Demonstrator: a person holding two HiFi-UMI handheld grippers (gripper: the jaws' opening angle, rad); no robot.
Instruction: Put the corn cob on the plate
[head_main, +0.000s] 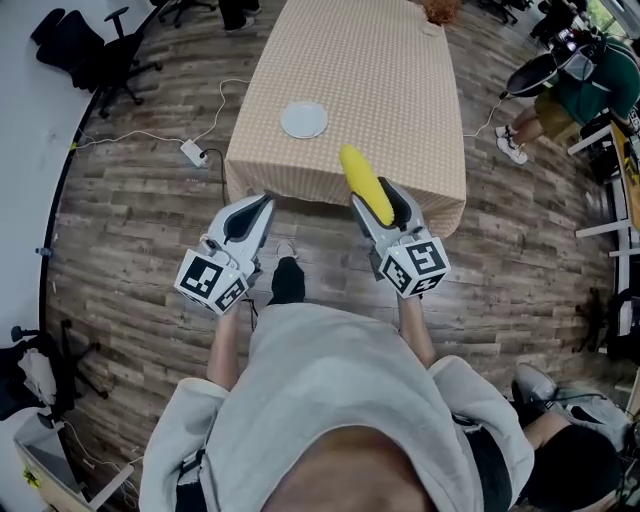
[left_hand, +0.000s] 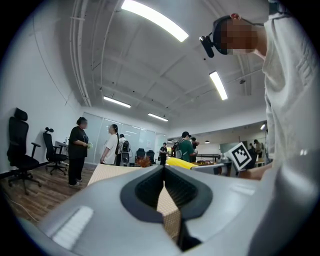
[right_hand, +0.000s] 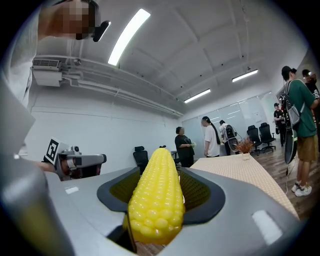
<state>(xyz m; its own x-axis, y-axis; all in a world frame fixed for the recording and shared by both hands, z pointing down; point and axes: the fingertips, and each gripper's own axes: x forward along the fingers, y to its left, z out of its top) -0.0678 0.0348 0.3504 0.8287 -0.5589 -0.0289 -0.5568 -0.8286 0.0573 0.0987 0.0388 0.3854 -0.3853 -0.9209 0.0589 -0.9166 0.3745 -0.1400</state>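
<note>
An office room with a wood-plank floor surrounds a long tabletop (head_main: 400, 90) under a checked beige cloth, and people stand talking at the far end. I am standing just short of its near edge. The small white plate (head_main: 304, 119) sits alone on the near left part of that cloth. My right tool (head_main: 376, 196) is clamped on the corn cob (head_main: 366, 185), its dark pads pressing the yellow kernels from both sides. The cob's long axis runs straight along the jaws. Its blunt end sits back between the pads and its tapered tip sticks out forward, showing over the tabletop's near edge in the head view. From that tip the plate lies ahead and to the left, near but clearly apart, so I judge the move to be a forward reach angled leftward, then a lowering. My left tool (head_main: 262, 205) has its pads together with nothing between them. It hangs off the tabletop's near left corner, at about the same reach from the plate, but it carries nothing. I can read no brand, label or lettering anywhere. The only print is the black-and-white square markers on each tool's cube.
</note>
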